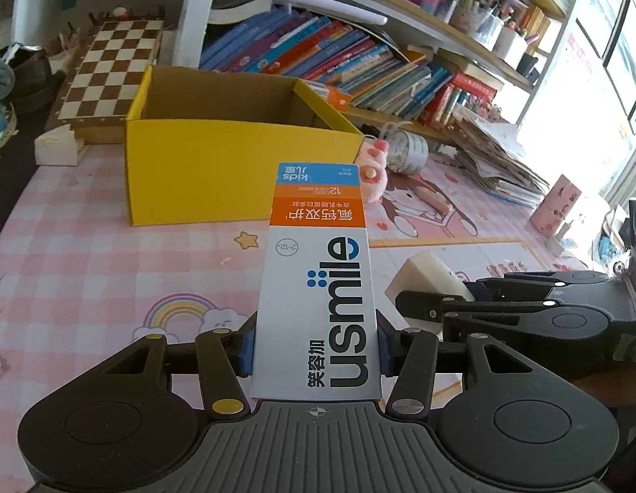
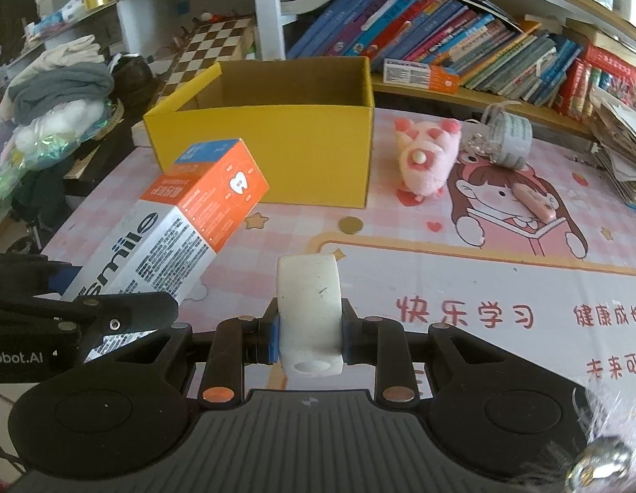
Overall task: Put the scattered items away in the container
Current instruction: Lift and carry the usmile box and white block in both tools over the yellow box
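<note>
My left gripper (image 1: 316,347) is shut on a white, orange and blue usmile toothpaste box (image 1: 316,279) and holds it above the pink desk mat, pointing at the open yellow cardboard box (image 1: 236,172). The toothpaste box also shows in the right wrist view (image 2: 182,226), at left. My right gripper (image 2: 309,335) is shut on a white rounded block (image 2: 309,304), seen in the left wrist view (image 1: 429,275) to the right of the left gripper. The yellow box (image 2: 277,152) stands beyond both and looks empty. A pink plush pig (image 2: 425,156) lies to its right.
A roll of tape (image 2: 509,137) and a small pink case (image 2: 535,201) lie right of the pig. A gold coin (image 2: 351,225) lies on the mat. A chessboard (image 1: 112,70), bookshelves, a paper stack (image 1: 494,156) and a clothes pile (image 2: 59,90) ring the desk.
</note>
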Tool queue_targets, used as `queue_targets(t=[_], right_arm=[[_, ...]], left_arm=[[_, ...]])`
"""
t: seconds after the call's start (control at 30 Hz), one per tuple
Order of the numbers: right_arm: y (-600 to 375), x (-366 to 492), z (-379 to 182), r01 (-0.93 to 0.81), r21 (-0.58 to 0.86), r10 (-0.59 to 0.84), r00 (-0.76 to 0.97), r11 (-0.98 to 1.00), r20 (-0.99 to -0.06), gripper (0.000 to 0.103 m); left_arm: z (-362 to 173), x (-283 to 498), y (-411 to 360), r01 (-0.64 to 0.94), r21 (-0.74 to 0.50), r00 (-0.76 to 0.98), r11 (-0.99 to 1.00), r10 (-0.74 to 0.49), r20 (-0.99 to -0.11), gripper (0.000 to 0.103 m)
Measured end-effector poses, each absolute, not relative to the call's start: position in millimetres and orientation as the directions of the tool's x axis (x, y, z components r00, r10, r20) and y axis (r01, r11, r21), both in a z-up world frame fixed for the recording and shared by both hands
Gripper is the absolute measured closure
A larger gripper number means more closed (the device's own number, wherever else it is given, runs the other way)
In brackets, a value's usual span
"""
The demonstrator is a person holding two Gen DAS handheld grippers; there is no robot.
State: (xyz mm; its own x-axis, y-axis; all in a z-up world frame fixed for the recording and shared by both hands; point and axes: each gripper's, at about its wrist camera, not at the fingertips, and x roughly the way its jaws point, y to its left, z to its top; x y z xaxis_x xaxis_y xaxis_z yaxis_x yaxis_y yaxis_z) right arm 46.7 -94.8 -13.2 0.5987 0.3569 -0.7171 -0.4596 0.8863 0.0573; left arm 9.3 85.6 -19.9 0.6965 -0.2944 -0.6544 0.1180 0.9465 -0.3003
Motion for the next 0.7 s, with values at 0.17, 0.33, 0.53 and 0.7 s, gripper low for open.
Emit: queue_targets(t=[0.17, 0.33, 0.53, 0.7], right_arm=[[-83.5, 46.5, -13.0, -0.485, 0.043, 0.364, 0.591, 0.873, -0.720, 0.078], [-75.3, 47.6, -11.5, -0.503, 0.033, 0.370, 0.589, 0.864, -0.718, 0.078], [-67.5, 48.8, -9.5, -0.516, 0.024, 0.375, 0.589, 0.856, -0.715, 0.078], [-61.4, 50.1, -7.9, -0.527, 0.017, 0.380, 0.589, 0.849, -0.713, 0.078]], left_arm=[[-19.6, 8.2, 93.5, 0.103, -0.307, 0.706, 0.946, -0.287, -0.647, 0.052], [-19.9, 6.2, 102.1, 0.087, -0.313, 0.714, 0.946, -0.279, -0.643, 0.052], [-19.6, 5.4, 109.4, 0.076, -0.313, 0.720, 0.947, -0.269, -0.640, 0.052], [-18.2, 4.3, 114.6, 0.065, -0.309, 0.728, 0.949, -0.256, -0.636, 0.052]])
